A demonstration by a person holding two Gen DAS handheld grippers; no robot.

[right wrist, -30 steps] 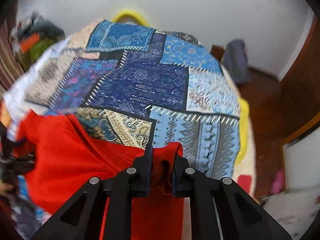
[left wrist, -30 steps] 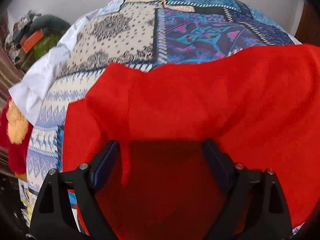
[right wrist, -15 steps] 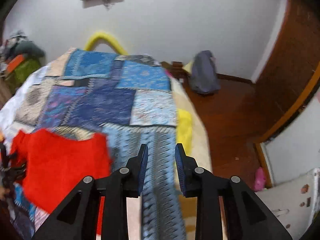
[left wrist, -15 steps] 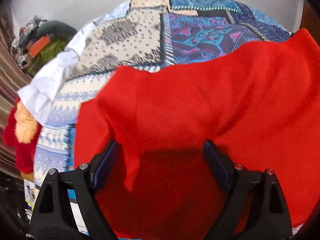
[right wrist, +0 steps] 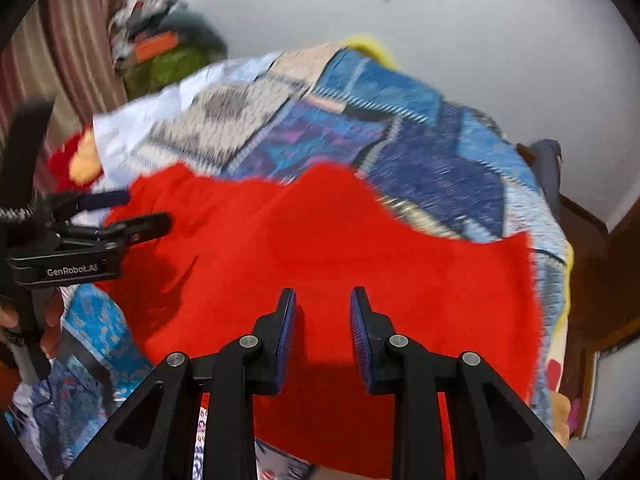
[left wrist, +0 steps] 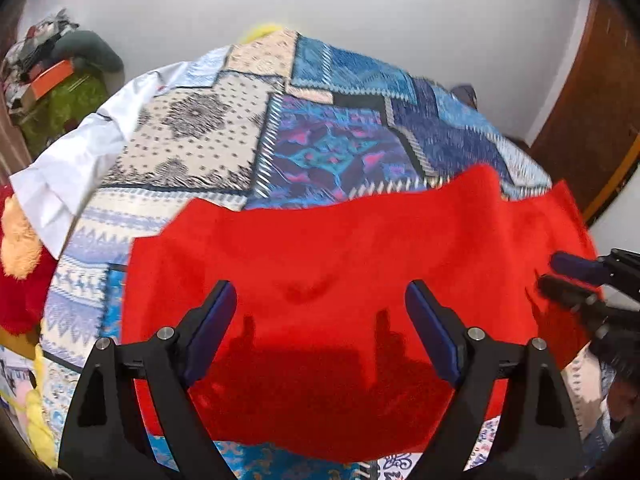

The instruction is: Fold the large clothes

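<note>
- Looking through the left wrist view, a red garment is seen spread flat on a patchwork bedspread covering the bed. The left tool is held above the cloth with its jaws wide apart and nothing between them. The right tool is seen at the garment's right edge, just beside the cloth. A white cloth lies at the bed's left side.
- From the right wrist view, the red garment is shown blurred below the right tool, whose jaws stand slightly apart and empty. The left tool is seen over the garment's left edge.
</note>
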